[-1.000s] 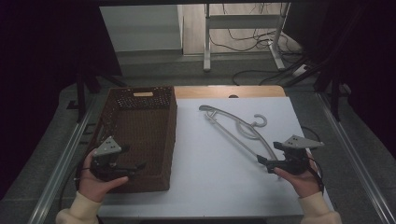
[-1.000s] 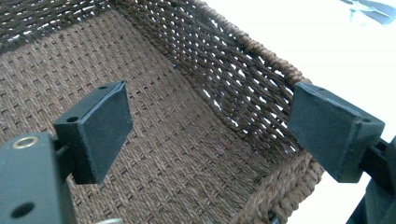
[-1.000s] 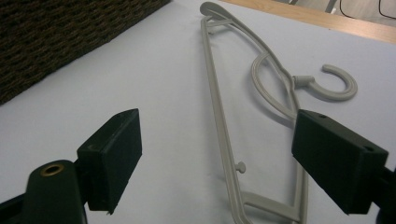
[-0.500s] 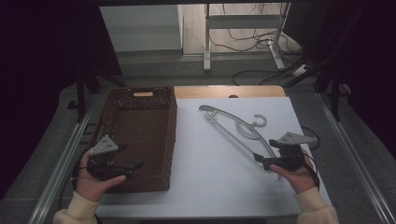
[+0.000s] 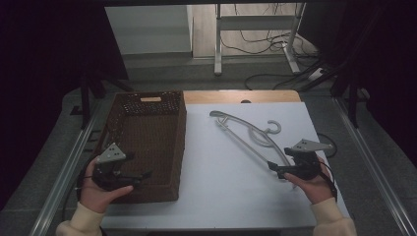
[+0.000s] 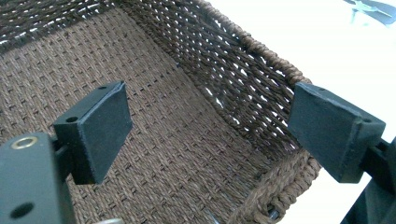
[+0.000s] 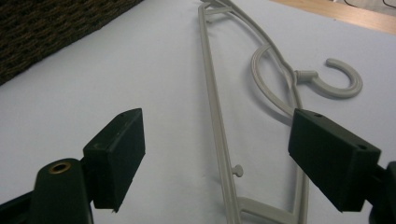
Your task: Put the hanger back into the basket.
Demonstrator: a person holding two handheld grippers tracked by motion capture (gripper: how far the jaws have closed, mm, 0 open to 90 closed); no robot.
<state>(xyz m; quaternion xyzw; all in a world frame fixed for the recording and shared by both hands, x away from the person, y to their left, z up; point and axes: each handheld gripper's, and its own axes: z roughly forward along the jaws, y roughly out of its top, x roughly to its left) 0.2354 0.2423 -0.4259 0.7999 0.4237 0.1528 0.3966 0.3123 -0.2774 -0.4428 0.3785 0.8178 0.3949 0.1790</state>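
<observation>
My right tongs (image 7: 215, 158) stand apart over the grey hanger (image 7: 219, 135); my left tongs (image 6: 208, 135), also apart, hover over the wicker basket (image 6: 187, 154). The thin hanger may slip if I close off-centre.

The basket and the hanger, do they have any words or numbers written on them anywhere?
No readable text in any view.
Dark brown woven basket: none; the pale patch at its far end looks like a handle opening, not a label.
Pale grey plastic clothes hanger: no brand or size mark shows.
White table: none.
Black pads of the left gripper and right gripper: none, just screw holes.
</observation>
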